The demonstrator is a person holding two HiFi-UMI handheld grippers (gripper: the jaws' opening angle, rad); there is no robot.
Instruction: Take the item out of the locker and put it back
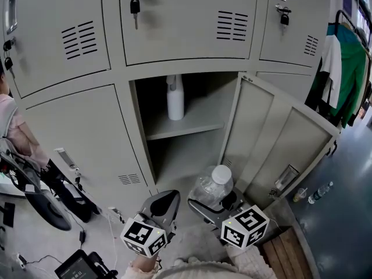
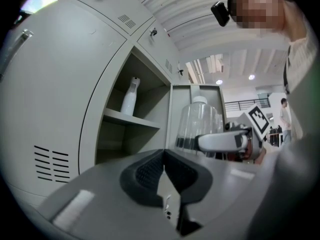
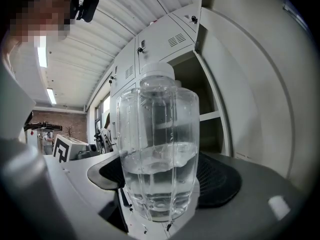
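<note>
My right gripper (image 1: 209,201) is shut on a clear plastic water bottle (image 1: 211,185) with a white cap, held upright in front of the open locker (image 1: 180,156). In the right gripper view the bottle (image 3: 159,149), partly filled with water, stands between the black pads (image 3: 220,176). My left gripper (image 1: 165,203) is shut and empty, just left of the bottle; its pads (image 2: 145,176) meet at the tips. From the left gripper view the bottle (image 2: 199,121) sits in the right gripper (image 2: 220,142). A white spray bottle (image 1: 175,97) stands on the locker's upper shelf (image 1: 185,127).
The locker door (image 1: 273,150) hangs open to the right. Closed lockers with keys (image 1: 135,7) surround the opening. A small bottle (image 1: 320,192) lies on the floor at right. Clothes (image 1: 343,68) hang at far right. A person (image 1: 17,138) and cables (image 1: 70,237) are at left.
</note>
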